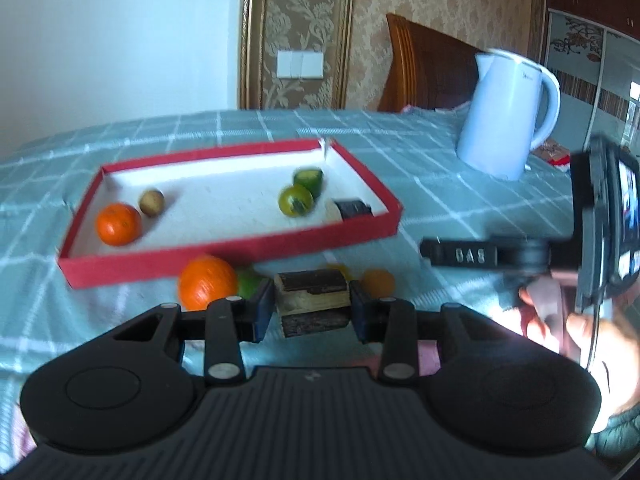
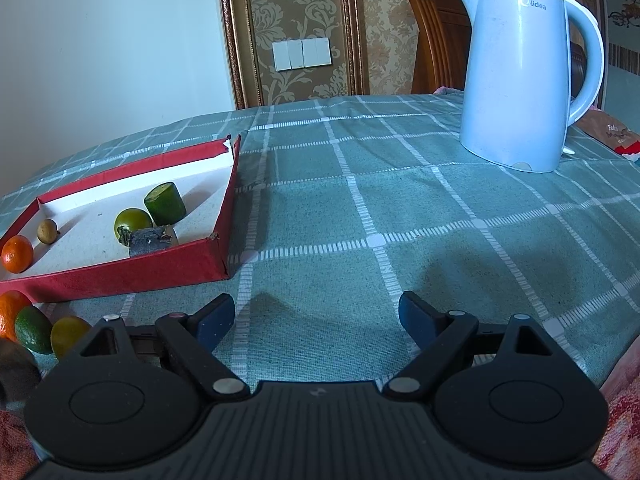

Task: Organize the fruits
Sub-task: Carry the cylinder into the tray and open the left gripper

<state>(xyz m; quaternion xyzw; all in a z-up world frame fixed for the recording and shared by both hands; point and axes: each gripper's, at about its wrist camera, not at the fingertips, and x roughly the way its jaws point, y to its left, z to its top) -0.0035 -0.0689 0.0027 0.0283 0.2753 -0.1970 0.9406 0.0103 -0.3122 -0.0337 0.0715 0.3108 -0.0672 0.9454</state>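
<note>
My left gripper is shut on a dark-skinned sugarcane piece, held just in front of the red tray. The tray holds an orange, a small brown fruit, a green citrus, a green cylinder piece and a dark cane piece. An orange, a lime and a yellow-orange fruit lie on the cloth before the tray. My right gripper is open and empty over bare cloth, right of the tray.
A white electric kettle stands at the back right of the checked green tablecloth. A wooden chair back is behind the table. The right hand and its gripper show at the right of the left wrist view.
</note>
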